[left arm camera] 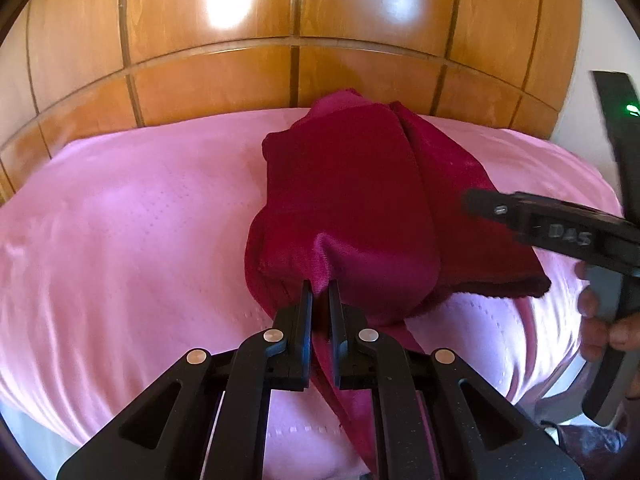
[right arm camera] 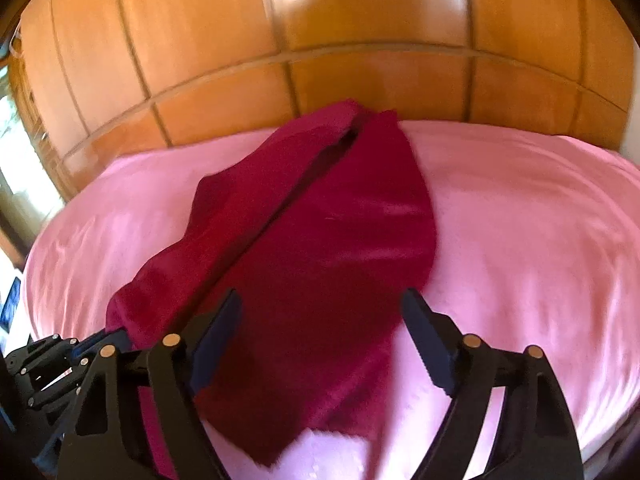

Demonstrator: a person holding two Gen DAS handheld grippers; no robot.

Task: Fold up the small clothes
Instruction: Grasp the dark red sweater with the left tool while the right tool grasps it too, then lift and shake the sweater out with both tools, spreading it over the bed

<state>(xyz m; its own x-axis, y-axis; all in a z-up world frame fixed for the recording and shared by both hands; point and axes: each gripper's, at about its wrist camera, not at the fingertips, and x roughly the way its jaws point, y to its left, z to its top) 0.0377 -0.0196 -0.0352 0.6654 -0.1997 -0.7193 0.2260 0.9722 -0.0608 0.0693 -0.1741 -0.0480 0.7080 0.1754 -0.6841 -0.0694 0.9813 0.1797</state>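
Observation:
A dark red small garment [left arm camera: 352, 200] lies crumpled on a pink bedsheet [left arm camera: 132, 220]. My left gripper [left arm camera: 320, 292] is shut on a pinch of its near edge, and a strip of the cloth hangs down between the fingers. In the right wrist view the garment [right arm camera: 320, 232] spreads in two long lobes with a dark gap between them. My right gripper [right arm camera: 322, 312] hovers open over its near part, one finger on each side, with the pads off the cloth. The left gripper [right arm camera: 116, 338] shows at the lower left, at the garment's left corner.
A glossy wooden panelled wall [left arm camera: 296, 20] rises right behind the bed. One of the right gripper's fingers [left arm camera: 504, 210] reaches in from the right of the left wrist view, with a person's hand [left arm camera: 600, 320] on its handle. Bare pink sheet [right arm camera: 520, 220] lies on both sides of the garment.

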